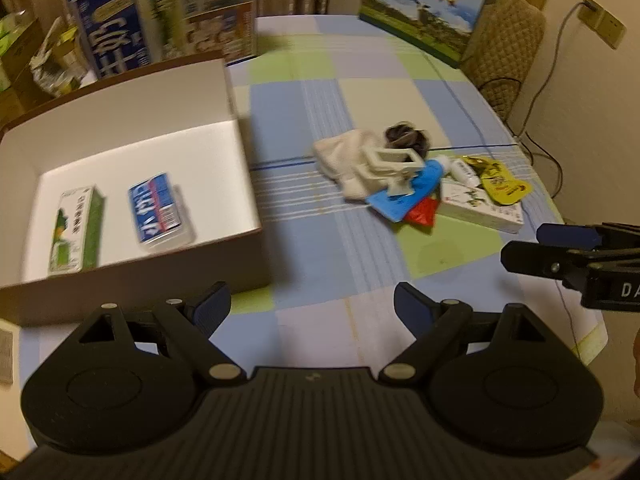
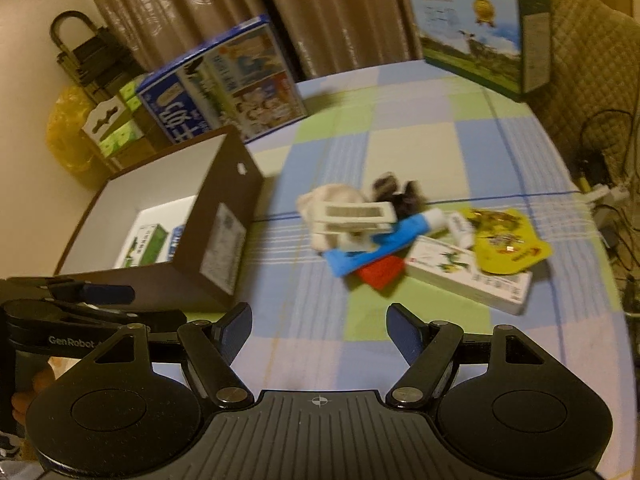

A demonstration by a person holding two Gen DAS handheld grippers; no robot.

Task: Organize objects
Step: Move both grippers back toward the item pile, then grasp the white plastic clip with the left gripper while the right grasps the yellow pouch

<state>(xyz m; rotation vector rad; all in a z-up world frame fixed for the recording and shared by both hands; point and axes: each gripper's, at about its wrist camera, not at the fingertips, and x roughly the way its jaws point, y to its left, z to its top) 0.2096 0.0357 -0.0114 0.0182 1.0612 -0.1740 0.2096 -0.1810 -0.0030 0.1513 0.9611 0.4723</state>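
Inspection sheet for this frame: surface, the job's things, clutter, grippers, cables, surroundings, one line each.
Surface: checked tablecloth in blue, green and cream covers the table.
Job's things: open box with white inside holds a green carton and a blue pack, lying apart. A pile remains on the cloth: cream cloth, white clip, dark bundle, blue tube, red packet, white flat box, yellow pouch.
Clutter: two large printed cartons, blue one behind the box, landscape one at the far edge.
Grippers: left gripper open, empty; right gripper open, empty.
Cables: dark cords beyond the table's right edge, one to a wall socket.
Surroundings: curtains, quilted chair back.
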